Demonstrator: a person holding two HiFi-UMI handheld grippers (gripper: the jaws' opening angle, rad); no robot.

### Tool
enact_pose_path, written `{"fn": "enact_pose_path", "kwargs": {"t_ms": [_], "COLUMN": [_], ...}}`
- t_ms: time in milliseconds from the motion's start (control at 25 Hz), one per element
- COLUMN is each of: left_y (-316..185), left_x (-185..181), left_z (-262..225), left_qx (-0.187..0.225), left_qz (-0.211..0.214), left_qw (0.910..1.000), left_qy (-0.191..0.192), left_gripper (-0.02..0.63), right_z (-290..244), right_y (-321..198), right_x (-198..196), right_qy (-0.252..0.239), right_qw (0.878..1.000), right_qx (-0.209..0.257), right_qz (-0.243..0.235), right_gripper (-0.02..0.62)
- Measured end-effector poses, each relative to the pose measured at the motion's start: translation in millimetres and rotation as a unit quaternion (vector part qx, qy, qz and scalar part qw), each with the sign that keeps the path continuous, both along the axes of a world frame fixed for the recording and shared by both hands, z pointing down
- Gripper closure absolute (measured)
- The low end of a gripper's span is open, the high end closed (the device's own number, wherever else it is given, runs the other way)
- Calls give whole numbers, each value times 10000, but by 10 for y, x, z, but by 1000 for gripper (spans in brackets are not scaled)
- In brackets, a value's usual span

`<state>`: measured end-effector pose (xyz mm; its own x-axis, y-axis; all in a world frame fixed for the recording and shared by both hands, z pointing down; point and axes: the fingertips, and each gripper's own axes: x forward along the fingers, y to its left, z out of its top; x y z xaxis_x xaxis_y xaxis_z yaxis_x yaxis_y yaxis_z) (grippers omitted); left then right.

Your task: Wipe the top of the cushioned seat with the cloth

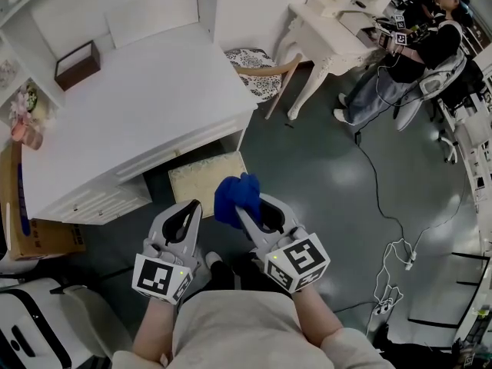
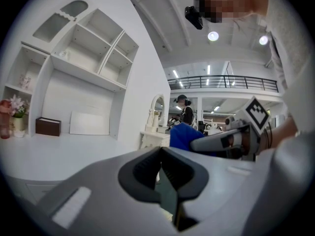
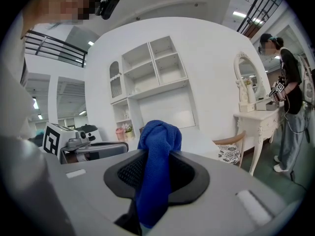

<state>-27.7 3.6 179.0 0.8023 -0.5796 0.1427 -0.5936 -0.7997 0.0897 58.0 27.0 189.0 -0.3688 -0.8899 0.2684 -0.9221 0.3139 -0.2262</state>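
Both tools are the same build. Left gripper (image 1: 184, 211): pale grey plastic shell, smooth & rounded, w/ black ribbed pads (image 2: 147, 173) lining the inner jaw faces and a lighter inset strip (image 2: 71, 208) on the outer shell. Right gripper (image 1: 260, 209): identical grey shell, w/ black mesh-textured pads. At the rear of each sits a white cube w/ black square markers on its faces: left cube (image 1: 161, 277), right cube (image 1: 300, 261). Each has a tiny green light near its top edge. The person wears a light beige top (image 1: 231, 325); its sleeve (image 2: 295, 38) shows a fine knit texture in the left gripper view. A black head camera (image 3: 109, 5) is worn up top.
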Motion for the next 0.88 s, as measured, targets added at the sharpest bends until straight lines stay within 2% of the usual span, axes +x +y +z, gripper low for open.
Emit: {"fn": "enact_pose_path", "kwargs": {"t_ms": [880], "left_y": [58], "left_x": [-103], "left_z": [-67], "left_qx": [60], "left_qz": [-11], "left_qw": [9999], "left_qy": [85], "left_gripper": [606], "right_z": [-96], "right_y": [77], "right_x": [-61], "right_qy": [155], "right_qw": [9998], "right_qx": [93], "right_qz": [76], "right_gripper": [485]}}
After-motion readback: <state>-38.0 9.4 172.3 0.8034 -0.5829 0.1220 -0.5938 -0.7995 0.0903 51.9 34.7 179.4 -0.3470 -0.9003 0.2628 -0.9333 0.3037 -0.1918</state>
